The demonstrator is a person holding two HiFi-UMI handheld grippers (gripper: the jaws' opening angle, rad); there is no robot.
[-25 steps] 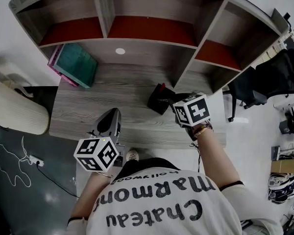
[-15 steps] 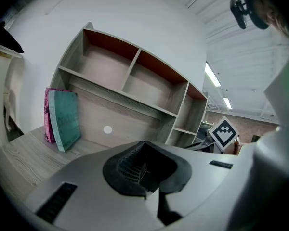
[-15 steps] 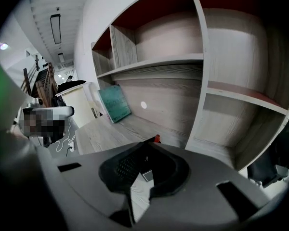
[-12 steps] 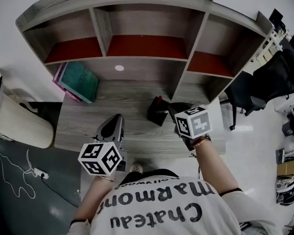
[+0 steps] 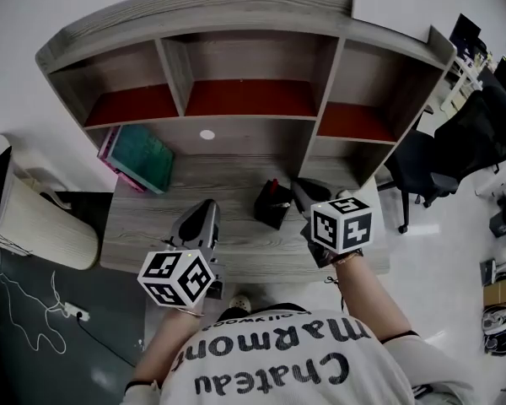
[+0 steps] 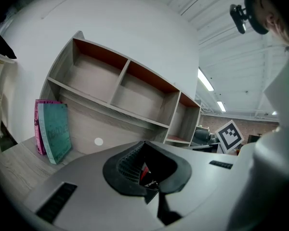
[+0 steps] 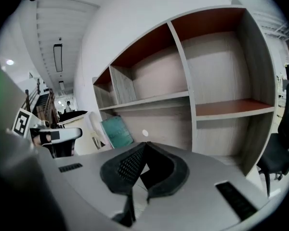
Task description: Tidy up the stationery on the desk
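Observation:
A black pen holder (image 5: 272,204) with a red item in it stands on the wooden desk (image 5: 152,218), just left of my right gripper (image 5: 305,192). The right gripper's jaws have just been closing and are now shut with nothing between them (image 7: 145,146). My left gripper (image 5: 204,211) hovers over the desk's front, its tips meeting (image 6: 144,144) and empty; the pen holder (image 6: 144,175) shows through the gap under its pads. Teal and pink books (image 5: 139,157) lean at the desk's back left, also visible as the books (image 6: 54,131) in the left gripper view.
A wooden shelf unit (image 5: 253,66) with several bare compartments stands along the desk's back. A black office chair (image 5: 426,163) is to the right of the desk. A pale rounded bin (image 5: 42,222) and a floor cable (image 5: 34,323) are to the left.
Both grippers have risen above the desk. The right gripper has drawn back from the pen holder to its right side and its jaws have closed.

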